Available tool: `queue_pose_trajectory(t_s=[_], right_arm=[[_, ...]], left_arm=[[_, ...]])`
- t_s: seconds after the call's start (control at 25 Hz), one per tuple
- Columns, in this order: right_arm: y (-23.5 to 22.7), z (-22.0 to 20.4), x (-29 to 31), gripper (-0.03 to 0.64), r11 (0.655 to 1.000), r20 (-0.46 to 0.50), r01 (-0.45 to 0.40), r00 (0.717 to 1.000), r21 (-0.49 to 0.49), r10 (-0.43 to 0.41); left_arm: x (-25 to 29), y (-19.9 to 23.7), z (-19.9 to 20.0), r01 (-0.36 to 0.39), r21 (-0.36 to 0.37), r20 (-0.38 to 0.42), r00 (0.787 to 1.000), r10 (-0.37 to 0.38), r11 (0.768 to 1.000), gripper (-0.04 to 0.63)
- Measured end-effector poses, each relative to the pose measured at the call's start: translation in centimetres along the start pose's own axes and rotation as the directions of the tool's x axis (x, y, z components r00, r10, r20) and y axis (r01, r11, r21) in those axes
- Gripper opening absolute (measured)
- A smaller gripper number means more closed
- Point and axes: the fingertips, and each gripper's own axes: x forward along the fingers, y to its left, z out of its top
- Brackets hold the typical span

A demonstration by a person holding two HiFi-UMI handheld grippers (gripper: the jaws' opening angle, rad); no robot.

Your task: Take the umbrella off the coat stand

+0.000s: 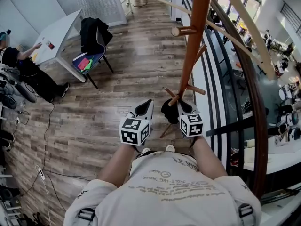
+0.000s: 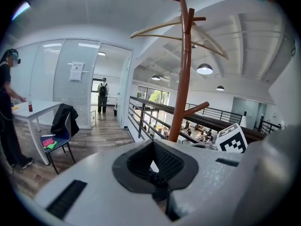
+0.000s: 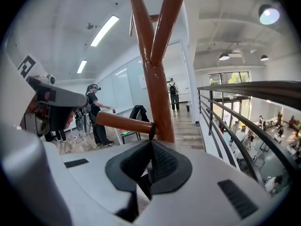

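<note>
Hanging low on the coat stand [image 1: 194, 41] by a thin black strap [image 3: 151, 130] looped over a peg [image 3: 122, 122]: the umbrella [image 1: 168, 111]. Pinched tight on that strap with the right gripper [image 3: 150, 149]. Close beside it, left gripper [image 2: 153, 149], only a thin gap, nothing inside.

Coat stand [image 1: 195, 32] rises between chair [image 1: 91, 56], left, and railing [image 1: 254, 107], right.
</note>
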Motion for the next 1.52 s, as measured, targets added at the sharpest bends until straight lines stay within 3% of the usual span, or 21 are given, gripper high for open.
queue_pose_trajectory(t_s=[0.76, 1.16, 1.52], right_arm=[[2.7, 3.0, -4.5, 0.005, 0.996, 0.113, 0.062, 0.991, 0.069, -0.069], [5.9, 4.2, -6.6, 0.005, 0.998, 0.144, 0.064, 0.987, 0.012, -0.065], [7.4, 7.8, -9.2, 0.005, 0.995, 0.251, 0.070, 0.964, 0.077, -0.087]], left_arm=[[0.9, -0.5, 0.5, 0.142, 0.050, -0.024, 0.990, -0.141, 0.989, 0.005], [1.1, -0.9, 0.0, 0.206, 0.041, -0.023, 0.978, -0.206, 0.978, 0.005], [0.1, -0.7, 0.4, 0.254, 0.040, 0.002, 0.967, -0.254, 0.966, 0.005]])
